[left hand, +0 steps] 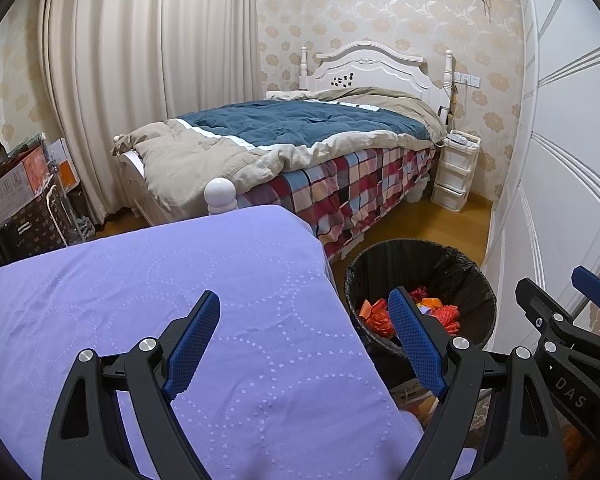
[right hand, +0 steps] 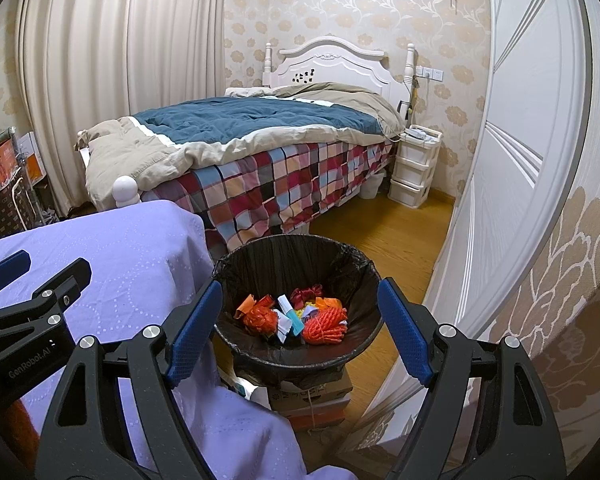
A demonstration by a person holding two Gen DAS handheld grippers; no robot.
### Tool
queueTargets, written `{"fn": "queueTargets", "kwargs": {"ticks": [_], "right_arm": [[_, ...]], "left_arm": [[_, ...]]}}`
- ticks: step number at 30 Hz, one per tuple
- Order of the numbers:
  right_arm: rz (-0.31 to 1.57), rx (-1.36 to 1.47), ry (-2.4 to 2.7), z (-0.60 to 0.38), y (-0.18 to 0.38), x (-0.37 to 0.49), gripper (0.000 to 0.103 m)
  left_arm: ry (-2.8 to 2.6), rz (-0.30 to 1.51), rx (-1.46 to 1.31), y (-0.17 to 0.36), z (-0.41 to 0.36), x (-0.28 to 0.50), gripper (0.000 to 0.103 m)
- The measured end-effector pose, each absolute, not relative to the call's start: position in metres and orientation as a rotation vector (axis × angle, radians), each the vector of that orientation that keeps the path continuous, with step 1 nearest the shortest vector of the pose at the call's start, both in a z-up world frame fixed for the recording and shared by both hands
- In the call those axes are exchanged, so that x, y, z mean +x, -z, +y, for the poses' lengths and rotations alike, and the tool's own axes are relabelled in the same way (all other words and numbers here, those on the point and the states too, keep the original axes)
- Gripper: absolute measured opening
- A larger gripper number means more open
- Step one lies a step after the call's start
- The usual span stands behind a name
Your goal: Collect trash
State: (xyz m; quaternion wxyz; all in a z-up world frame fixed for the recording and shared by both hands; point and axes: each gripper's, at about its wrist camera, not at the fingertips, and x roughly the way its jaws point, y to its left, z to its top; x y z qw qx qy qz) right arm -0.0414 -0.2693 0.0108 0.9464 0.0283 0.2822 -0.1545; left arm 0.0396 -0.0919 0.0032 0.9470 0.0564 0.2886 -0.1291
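Observation:
A round bin with a black liner (right hand: pixel 296 256) stands on a cardboard box beside the purple-covered surface (left hand: pixel 160 300). It holds several pieces of trash (right hand: pixel 296 316): orange netting, red and orange wrappers, a teal tube, white scraps. My right gripper (right hand: pixel 300 320) is open and empty, hovering above the bin's opening. My left gripper (left hand: pixel 304 340) is open and empty, above the purple surface's right edge; the bin (left hand: pixel 420 256) is just to its right, with trash (left hand: pixel 416 312) showing inside. The right gripper (left hand: pixel 560 308) shows at the right of the left wrist view.
A bed (right hand: pixel 260 140) with a blue and beige quilt and plaid sheet stands behind. A white drawer unit (right hand: pixel 414 168) stands by the headboard. A white wardrobe door (right hand: pixel 520 160) is to the right. Boxes and bags (left hand: pixel 24 200) stand at the left by the curtains.

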Motion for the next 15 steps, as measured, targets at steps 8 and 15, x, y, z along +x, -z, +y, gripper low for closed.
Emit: {"fn": "queueTargets", "kwargs": {"ticks": [8, 15], "right_arm": [[0.575, 0.058, 0.314, -0.269, -0.0098, -0.041, 0.078], [0.576, 0.057, 0.313, -0.2683, -0.0102, -0.0412, 0.078]], "left_arm": [[0.268, 0.569, 0.118, -0.0039, -0.0978, 0.0359, 0.083], [0.279, 0.58, 0.108, -0.0016, -0.0974, 0.0375, 0.083]]}}
